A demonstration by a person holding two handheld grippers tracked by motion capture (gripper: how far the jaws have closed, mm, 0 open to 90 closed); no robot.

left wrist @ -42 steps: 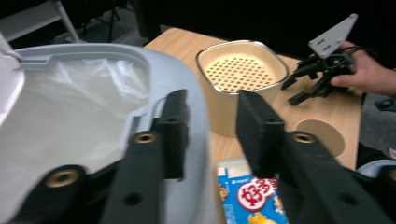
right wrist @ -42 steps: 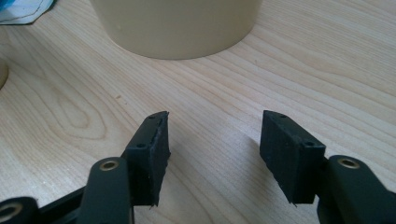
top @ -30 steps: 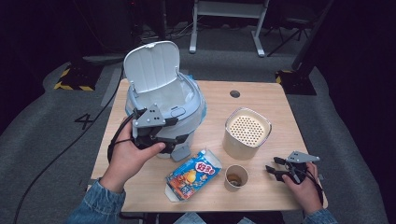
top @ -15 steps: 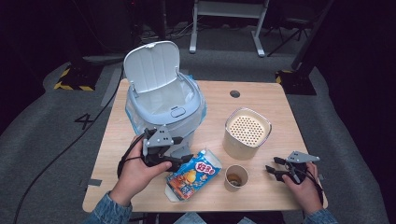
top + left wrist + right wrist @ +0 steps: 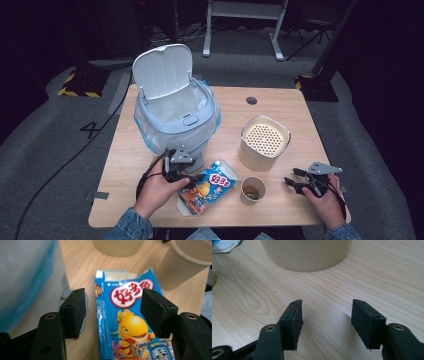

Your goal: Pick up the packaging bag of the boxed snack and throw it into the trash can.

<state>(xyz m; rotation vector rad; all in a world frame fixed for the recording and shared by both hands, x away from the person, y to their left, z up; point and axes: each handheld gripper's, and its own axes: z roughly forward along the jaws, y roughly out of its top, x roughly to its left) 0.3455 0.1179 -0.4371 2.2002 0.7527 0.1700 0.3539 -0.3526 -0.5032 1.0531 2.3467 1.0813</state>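
Note:
A blue snack packet (image 5: 207, 192) with a cartoon fish lies flat near the table's front edge, its torn top end pointing toward the paper cup (image 5: 252, 190). My left gripper (image 5: 196, 179) hovers open just over the packet (image 5: 125, 322), its jaws standing either side of it without touching. Behind it stands a pale blue lidded bin (image 5: 175, 117) with its lid up and a plastic liner inside. My right gripper (image 5: 291, 178) rests open over bare wood (image 5: 324, 315) at the front right, nothing between its jaws.
A cream canister (image 5: 265, 142) with a perforated top stands right of centre, close to the cup. The canister's base (image 5: 307, 255) sits just ahead of the right gripper. A round cable hole (image 5: 251, 100) lies at the back of the table.
My left gripper has come down and back from the bin's front toward the snack packet, now poised over it. The right gripper has stayed still.

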